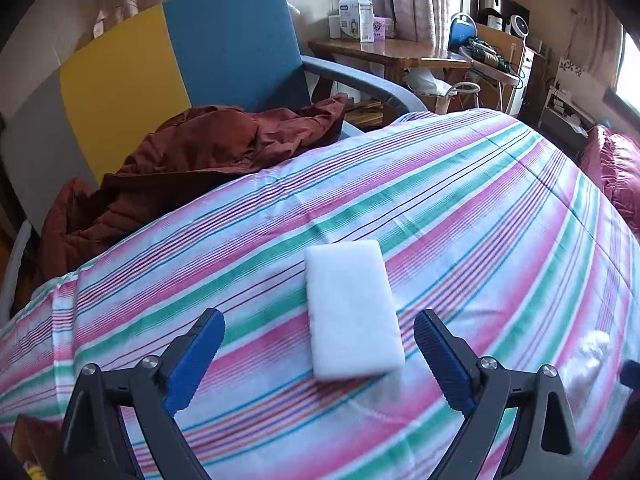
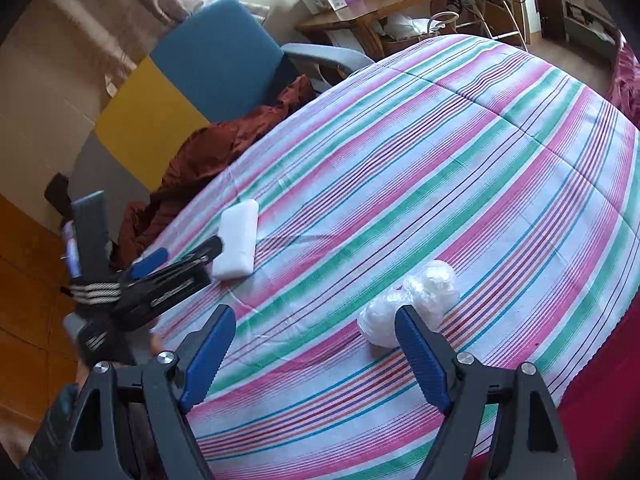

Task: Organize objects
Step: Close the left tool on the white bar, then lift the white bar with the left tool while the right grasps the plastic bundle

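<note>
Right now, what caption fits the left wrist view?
Open left gripper poised over a white foam block on a striped bedspread.

A white foam block (image 1: 354,309) lies flat on the striped bedspread (image 1: 460,200), between the spread blue fingers (image 1: 440,360) of the left gripper (image 1: 319,354), untouched. A rust-brown jacket (image 1: 192,160) slumps beside a blue chair (image 1: 236,44).

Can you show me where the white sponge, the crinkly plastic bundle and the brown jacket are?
white sponge (image 1: 354,312): left wrist view, middle of its top face.
crinkly plastic bundle (image 2: 434,290): right wrist view, its upper lump.
brown jacket (image 1: 192,152): left wrist view, crumpled middle.
</note>
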A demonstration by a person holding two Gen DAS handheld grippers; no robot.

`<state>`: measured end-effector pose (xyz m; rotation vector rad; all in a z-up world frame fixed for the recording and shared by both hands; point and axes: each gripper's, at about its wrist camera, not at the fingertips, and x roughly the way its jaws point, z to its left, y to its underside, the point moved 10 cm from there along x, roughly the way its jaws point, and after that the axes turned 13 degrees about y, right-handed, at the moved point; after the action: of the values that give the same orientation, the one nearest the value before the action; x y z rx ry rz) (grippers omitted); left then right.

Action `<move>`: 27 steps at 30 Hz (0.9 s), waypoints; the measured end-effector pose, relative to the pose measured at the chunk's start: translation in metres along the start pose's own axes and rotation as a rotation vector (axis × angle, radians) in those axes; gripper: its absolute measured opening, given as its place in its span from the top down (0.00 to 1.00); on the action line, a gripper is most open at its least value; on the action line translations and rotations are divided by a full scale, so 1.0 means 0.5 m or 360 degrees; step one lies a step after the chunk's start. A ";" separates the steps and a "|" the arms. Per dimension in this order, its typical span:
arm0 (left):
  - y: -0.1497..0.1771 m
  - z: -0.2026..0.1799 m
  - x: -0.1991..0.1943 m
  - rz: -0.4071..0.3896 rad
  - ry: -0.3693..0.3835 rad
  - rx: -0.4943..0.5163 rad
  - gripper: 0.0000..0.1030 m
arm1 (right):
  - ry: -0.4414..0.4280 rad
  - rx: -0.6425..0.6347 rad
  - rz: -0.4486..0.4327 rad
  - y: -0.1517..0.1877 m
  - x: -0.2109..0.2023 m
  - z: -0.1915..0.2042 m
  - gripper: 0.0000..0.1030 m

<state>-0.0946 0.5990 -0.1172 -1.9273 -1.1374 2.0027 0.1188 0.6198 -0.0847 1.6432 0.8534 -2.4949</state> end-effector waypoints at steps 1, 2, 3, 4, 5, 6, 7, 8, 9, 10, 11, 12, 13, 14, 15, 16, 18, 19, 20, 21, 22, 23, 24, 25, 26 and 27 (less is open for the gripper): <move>-0.005 0.004 0.013 0.0013 -0.0029 0.0005 0.06 | -0.0005 0.0012 -0.0004 -0.001 -0.001 -0.001 0.19; -0.008 0.004 0.026 0.0026 -0.0027 0.0013 0.06 | -0.0006 0.0016 -0.0006 -0.003 -0.002 -0.004 0.19; -0.010 0.001 0.036 0.0033 -0.0019 0.0025 0.06 | -0.0008 0.0018 -0.0007 -0.004 -0.002 -0.003 0.19; -0.012 0.001 0.046 0.0041 -0.0039 0.0043 0.06 | -0.0009 0.0016 -0.0007 -0.004 -0.003 -0.003 0.19; -0.012 0.003 0.056 0.0052 -0.0065 0.0054 0.04 | -0.0009 0.0018 -0.0008 -0.005 -0.002 -0.002 0.19; -0.011 0.004 0.070 0.0080 -0.0075 0.0064 0.04 | -0.0009 0.0023 -0.0011 -0.006 -0.002 -0.003 0.19; -0.007 0.005 0.083 0.0110 -0.0073 0.0069 0.04 | -0.0009 0.0031 -0.0015 -0.007 -0.003 -0.004 0.19; -0.001 0.007 0.093 0.0133 -0.0067 0.0066 0.05 | -0.0012 0.0042 -0.0019 -0.009 -0.004 -0.007 0.19; 0.007 0.012 0.102 0.0154 -0.0048 0.0048 0.14 | -0.0016 0.0055 -0.0024 -0.010 -0.005 -0.009 0.19; 0.015 0.014 0.107 0.0163 0.0020 0.0003 0.19 | -0.0023 0.0073 -0.0030 -0.013 -0.006 -0.012 0.19; 0.021 0.014 0.104 0.0143 0.0126 -0.0083 0.30 | -0.0030 0.0092 -0.0036 -0.013 -0.008 -0.017 0.19; 0.025 0.019 0.093 0.0124 0.0130 -0.0121 0.45 | -0.0037 0.0113 -0.0042 -0.015 -0.010 -0.021 0.19; 0.031 0.019 0.086 0.0126 0.0123 -0.0121 0.45 | -0.0046 0.0142 -0.0049 -0.019 -0.011 -0.027 0.19; 0.040 0.020 0.076 0.0129 0.0104 -0.0120 0.45 | -0.0057 0.0170 -0.0053 -0.024 -0.012 -0.033 0.19; 0.051 0.020 0.065 0.0131 0.0096 -0.0124 0.45 | -0.0064 0.0198 -0.0054 -0.027 -0.012 -0.039 0.19; 0.066 0.019 0.053 0.0132 0.0115 -0.0132 0.45 | -0.0074 0.0233 -0.0049 -0.029 -0.011 -0.047 0.19; 0.099 0.013 0.025 0.0142 0.0127 -0.0135 0.45 | -0.0089 0.0297 -0.0041 -0.033 -0.012 -0.061 0.19; 0.122 0.014 0.005 0.0140 0.0129 -0.0147 0.45 | -0.0087 0.0320 -0.0027 -0.035 -0.008 -0.069 0.19; 0.141 0.015 -0.012 0.0141 0.0134 -0.0163 0.45 | -0.0084 0.0336 0.0005 -0.035 -0.003 -0.073 0.19; 0.164 0.015 -0.026 0.0150 0.0133 -0.0178 0.45 | -0.0076 0.0343 0.0035 -0.034 0.002 -0.076 0.19; 0.187 0.017 -0.039 0.0163 0.0123 -0.0193 0.45 | -0.0056 0.0335 0.0073 -0.032 0.010 -0.077 0.19; 0.209 0.019 -0.053 0.0162 0.0114 -0.0206 0.45 | -0.0030 0.0312 0.0109 -0.030 0.018 -0.077 0.19; 0.227 0.020 -0.068 0.0155 0.0103 -0.0212 0.45 | 0.0002 0.0288 0.0144 -0.027 0.025 -0.075 0.19; 0.246 0.021 -0.083 0.0158 0.0089 -0.0222 0.45 | 0.0038 0.0273 0.0177 -0.026 0.034 -0.075 0.19; 0.267 0.021 -0.098 0.0160 0.0081 -0.0244 0.45 | 0.0071 0.0259 0.0196 -0.024 0.044 -0.077 0.19; 0.280 0.021 -0.109 0.0159 0.0082 -0.0258 0.45 | 0.0114 0.0235 0.0218 -0.024 0.052 -0.077 0.19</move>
<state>-0.0398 0.4646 -0.1574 -2.1412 -1.2496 1.9511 0.1359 0.6544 -0.1129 1.7788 0.5523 -2.4720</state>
